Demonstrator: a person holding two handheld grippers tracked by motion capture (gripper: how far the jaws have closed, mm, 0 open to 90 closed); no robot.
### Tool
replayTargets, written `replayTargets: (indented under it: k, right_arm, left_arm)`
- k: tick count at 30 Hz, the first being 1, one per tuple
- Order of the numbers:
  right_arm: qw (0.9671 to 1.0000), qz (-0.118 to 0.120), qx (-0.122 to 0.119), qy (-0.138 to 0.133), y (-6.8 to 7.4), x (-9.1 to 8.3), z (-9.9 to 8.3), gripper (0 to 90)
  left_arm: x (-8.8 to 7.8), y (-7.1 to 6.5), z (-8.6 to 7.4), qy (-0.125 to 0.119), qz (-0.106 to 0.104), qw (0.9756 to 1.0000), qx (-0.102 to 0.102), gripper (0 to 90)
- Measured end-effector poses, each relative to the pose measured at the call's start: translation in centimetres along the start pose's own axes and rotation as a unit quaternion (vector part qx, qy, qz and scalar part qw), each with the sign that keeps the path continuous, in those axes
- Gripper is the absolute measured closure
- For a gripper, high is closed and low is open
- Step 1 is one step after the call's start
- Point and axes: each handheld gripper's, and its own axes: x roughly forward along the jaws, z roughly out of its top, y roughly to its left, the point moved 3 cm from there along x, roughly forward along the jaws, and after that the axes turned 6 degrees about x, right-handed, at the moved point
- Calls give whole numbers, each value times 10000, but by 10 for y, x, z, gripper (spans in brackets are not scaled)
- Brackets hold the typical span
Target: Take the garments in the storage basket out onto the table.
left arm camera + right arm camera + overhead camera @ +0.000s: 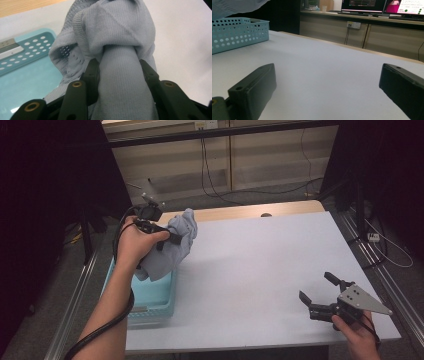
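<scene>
A pale grey-blue knitted garment [175, 245] hangs bunched from my left gripper [167, 239], held up over the far end of the light blue basket [155, 295] at the table's left edge. In the left gripper view the black jaws clamp a thick fold of the garment [120, 82], and the basket [27, 75] lies below to the left. My right gripper [320, 290] rests low near the table's front right corner, jaws wide apart with nothing between them. In the right gripper view its gripper [327, 92] faces bare white table, with the basket [237, 32] far off at the left.
The white table top [260, 265] stretches between the two hands. A wooden strip [250, 211] runs along its far edge. Cables lie on the floor behind. Monitors [384, 5] stand on a bench beyond the table in the right gripper view.
</scene>
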Motion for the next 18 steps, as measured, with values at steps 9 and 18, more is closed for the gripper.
replayTargets:
  k: [9, 18]
  right_arm:
    - [10000, -2, -3, 0, 0, 0, 0, 7]
    - [10000, 10, -1, 9, 1, 0, 0, 7]
  left_arm:
    - [4, -16, 5, -20, -122, 9998, 136, 598]
    - [6, -29, 10, -79, -268, 9993, 268, 597]
